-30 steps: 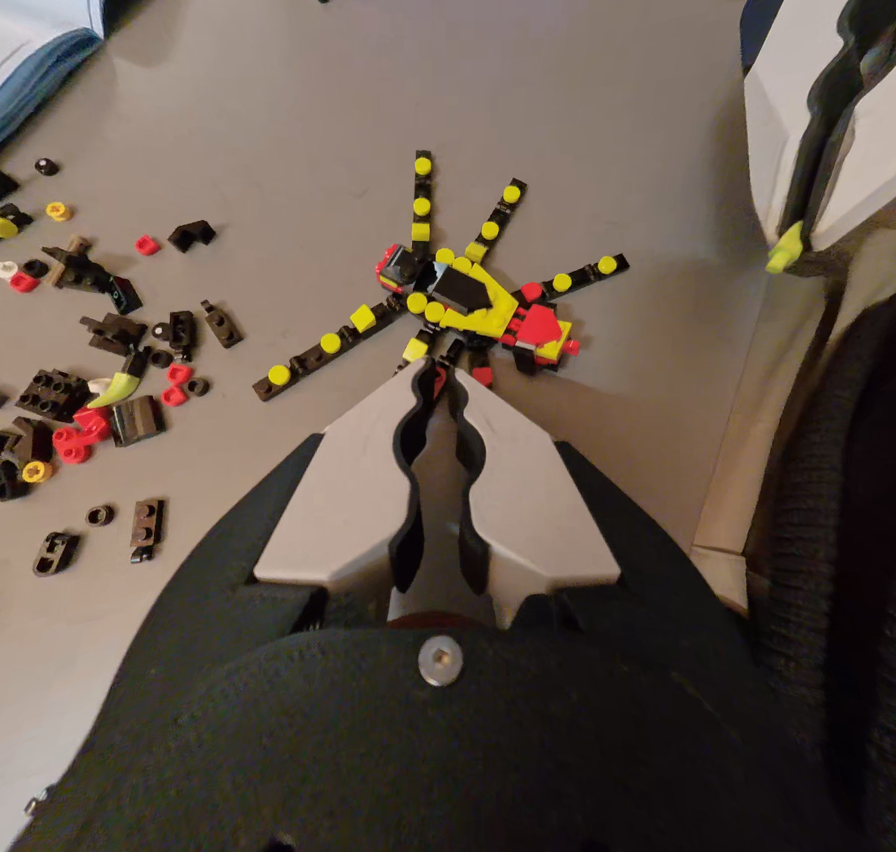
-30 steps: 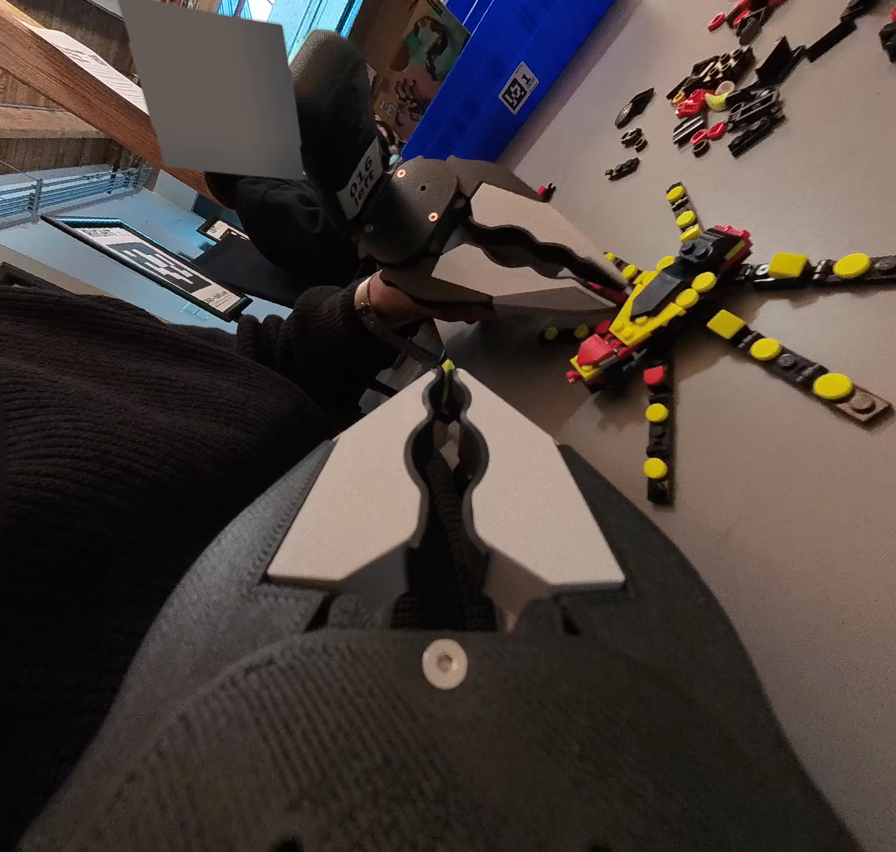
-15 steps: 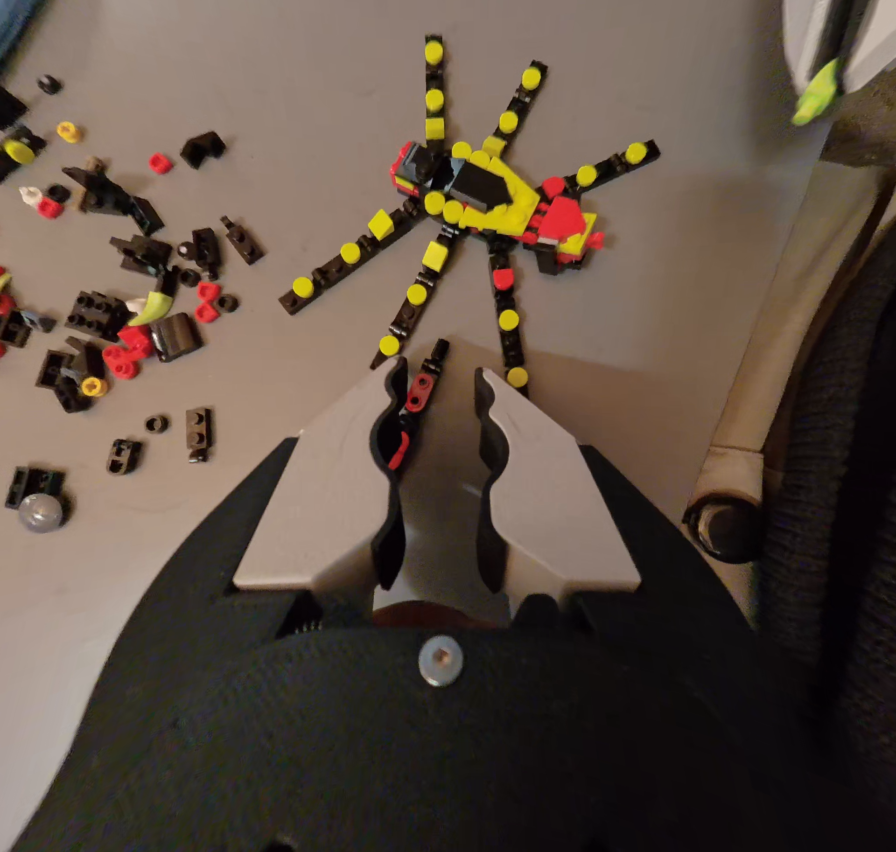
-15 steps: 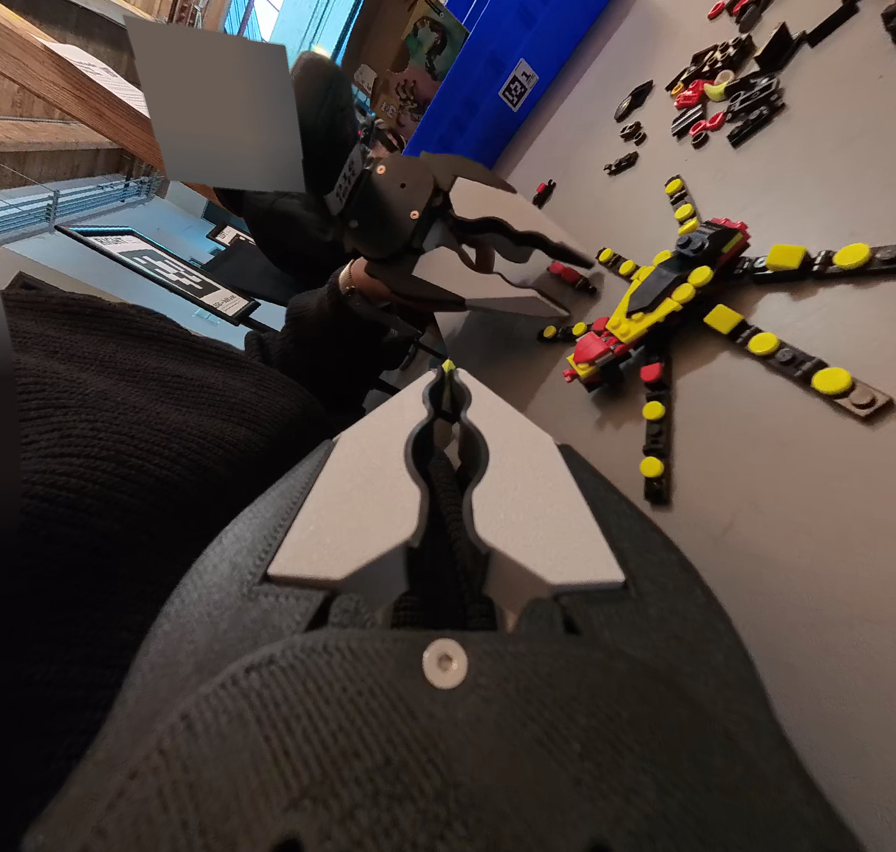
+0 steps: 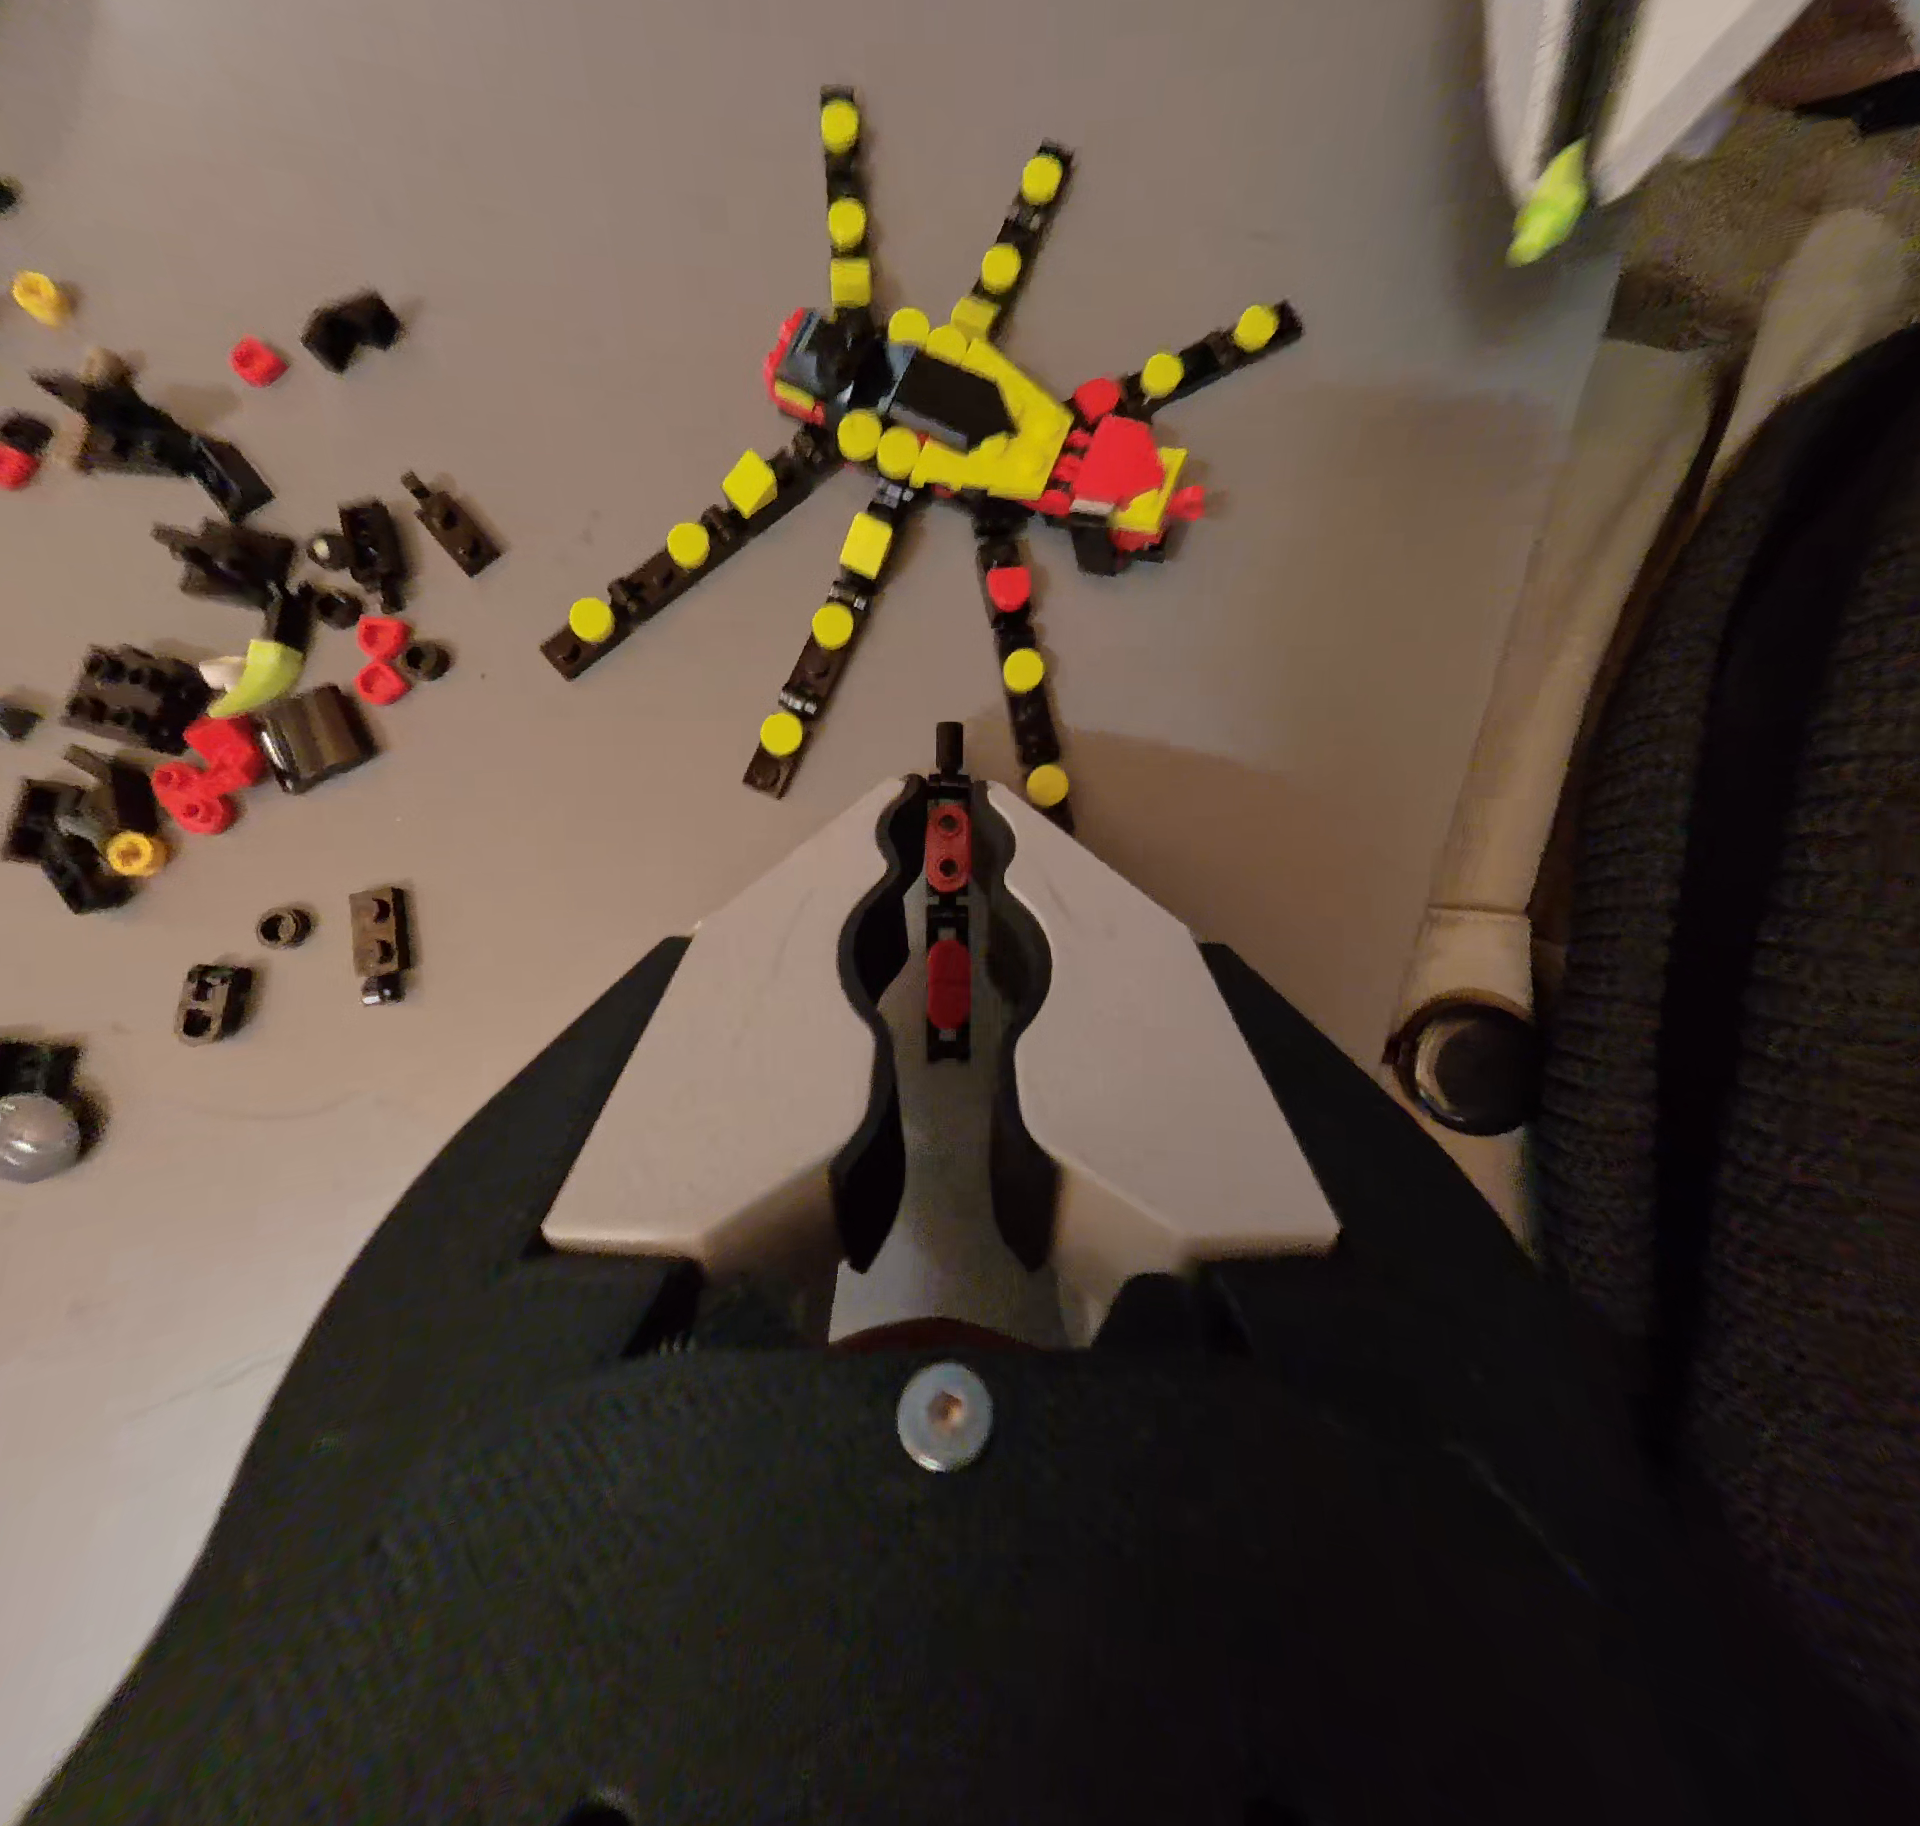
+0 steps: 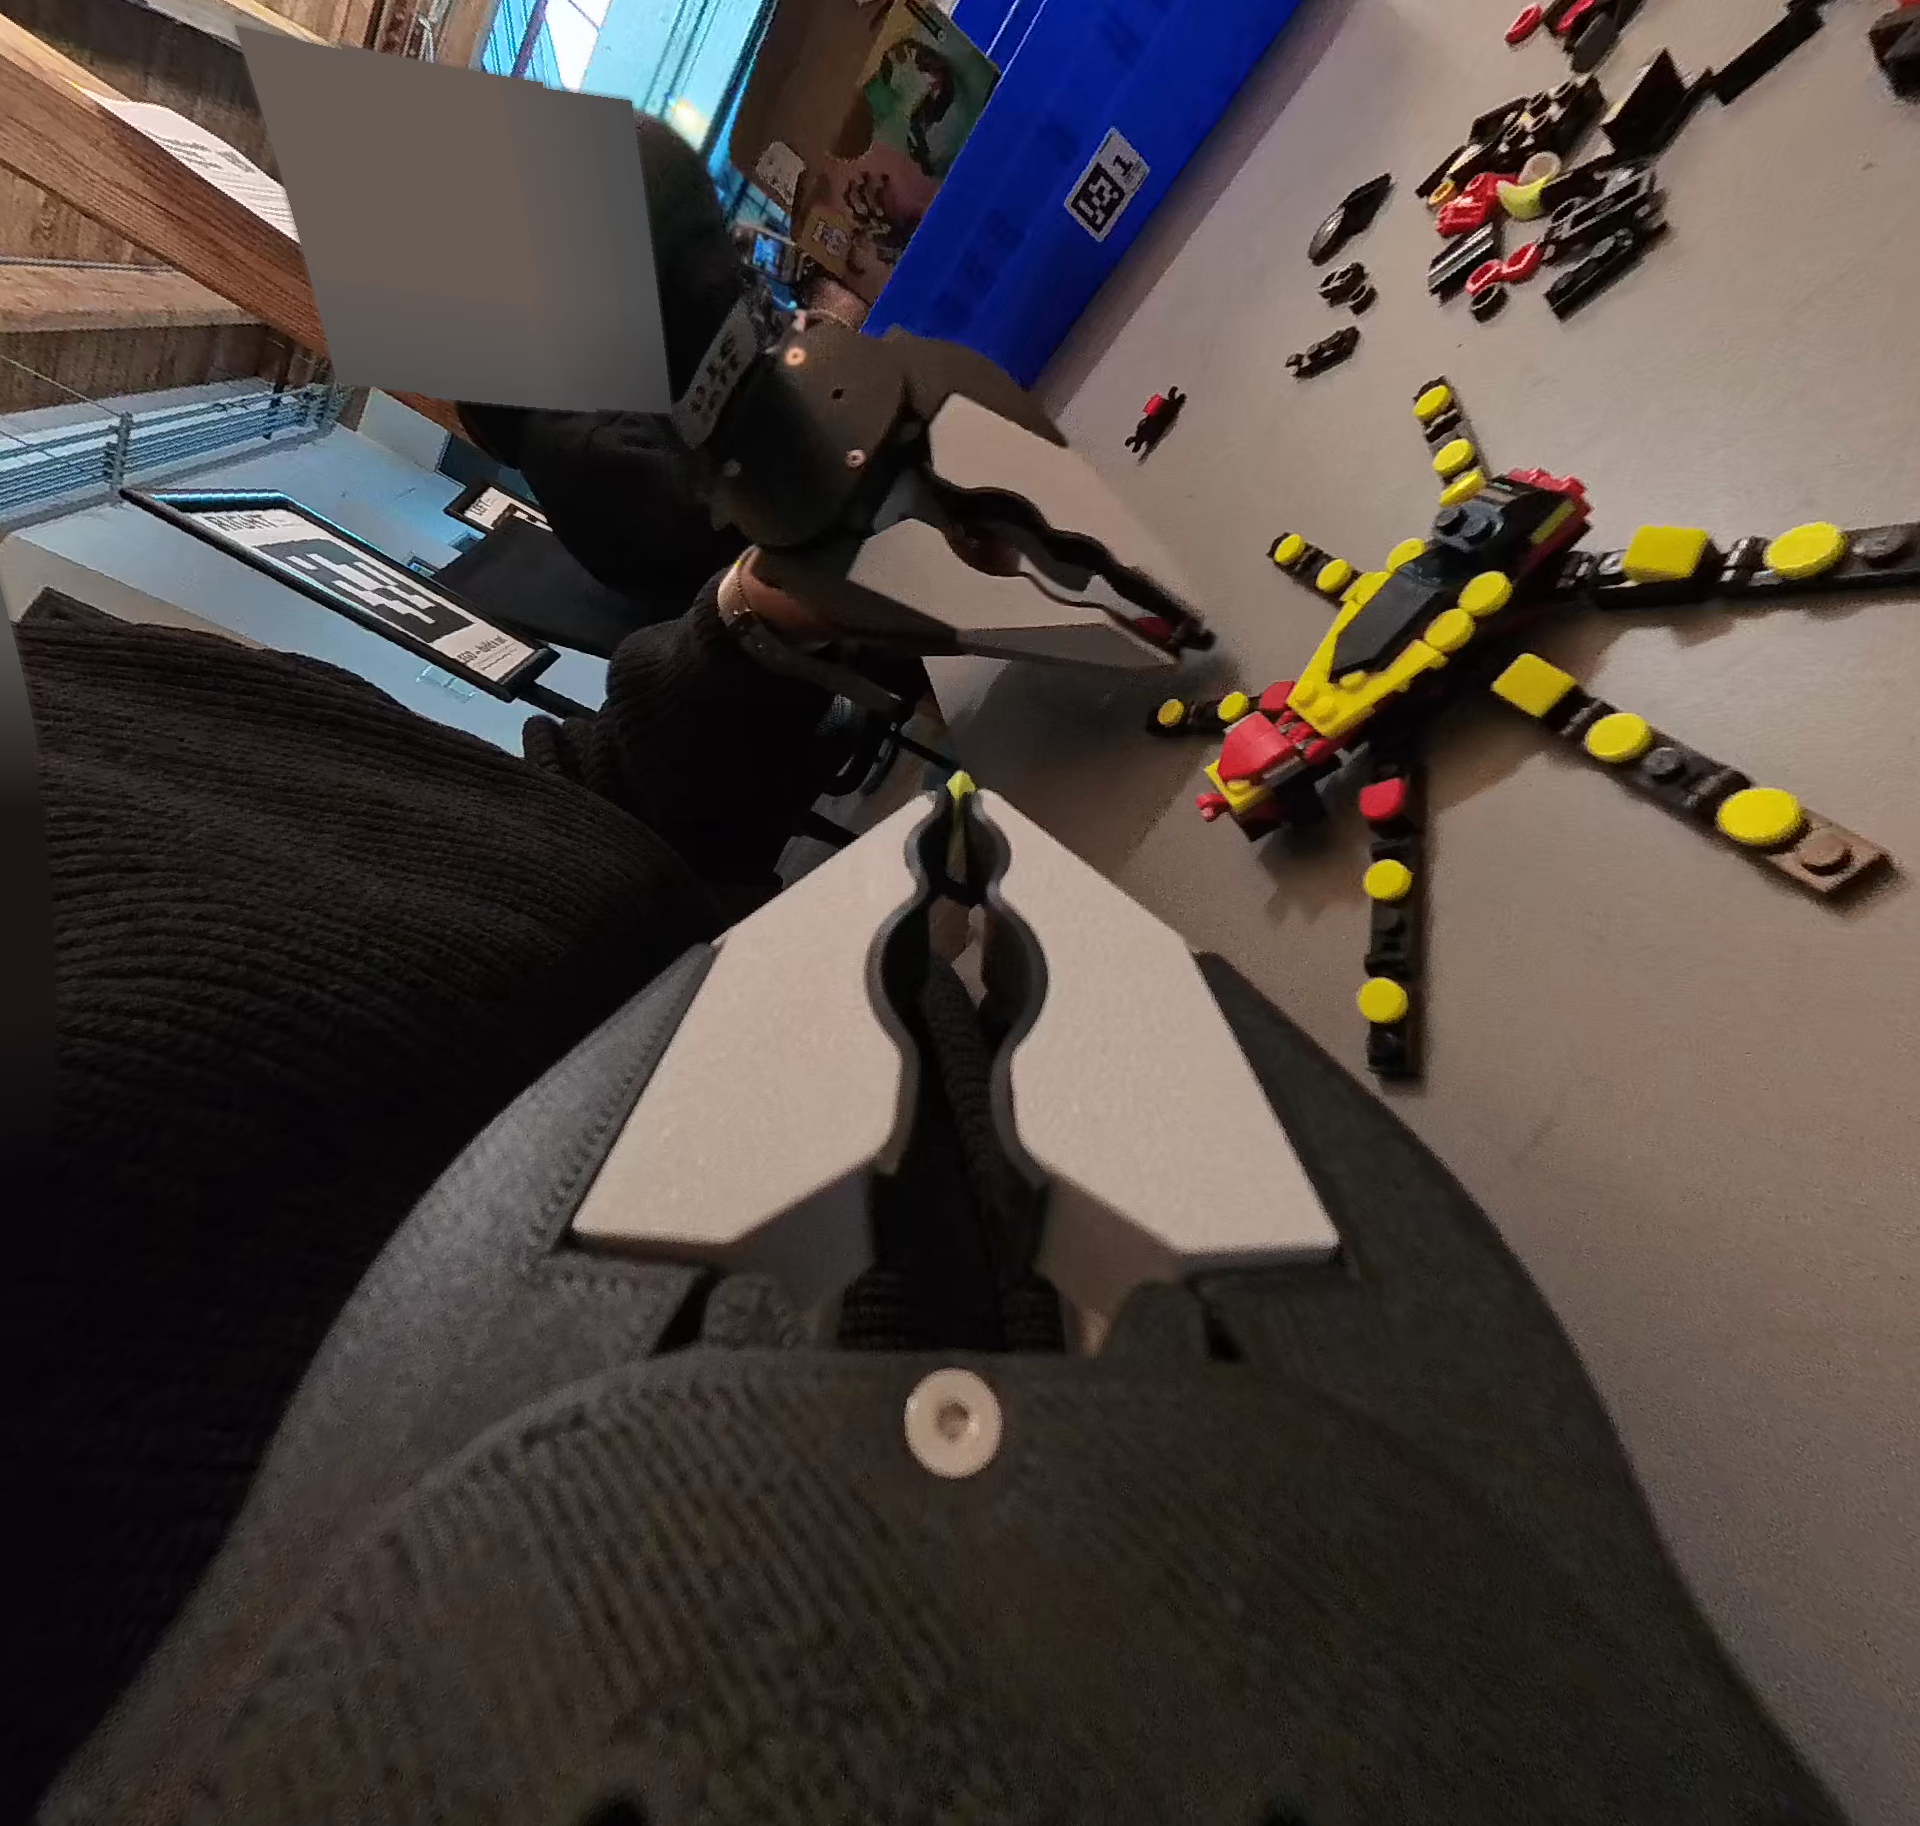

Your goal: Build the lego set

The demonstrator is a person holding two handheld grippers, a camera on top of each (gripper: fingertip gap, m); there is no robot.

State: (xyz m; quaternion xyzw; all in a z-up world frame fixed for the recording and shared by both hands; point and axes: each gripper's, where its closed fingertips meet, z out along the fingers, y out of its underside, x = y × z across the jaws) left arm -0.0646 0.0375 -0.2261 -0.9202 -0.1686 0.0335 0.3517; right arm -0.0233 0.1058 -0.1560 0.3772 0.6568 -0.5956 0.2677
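We see a big grey table [image 5: 312, 1257] with a smooth, flat top, and on it, toward the far middle, lies the lego spider [image 5: 966, 415] — hard shiny plastic, a yellow and red body with long thin black legs that have round yellow dots on them. Off by the left edge sits a pile of loose pieces [image 5: 208, 654], small and bumpy, black and red, with one curved yellow-green claw in it. Our left gripper [image 5: 945, 789] is shut tight on a thin black leg piece [image 5: 948, 903] with red bits on it, and its tip pokes out just near the ends of two spider legs. Our right gripper [image 6: 961, 820] is squeezed shut on a tiny yellow-green claw [image 6: 959, 800], held up by the table's near edge, well apart from the spider. What could go wrong? We think the leg piece is so thin and slick that it may twist or pop out of the grip if we push it on crooked. A hard push could slide the whole spider across the smooth table, or snap a leg off at its joint. The little claw is pointy and smooth — it could slip free and drop off the table's edge.
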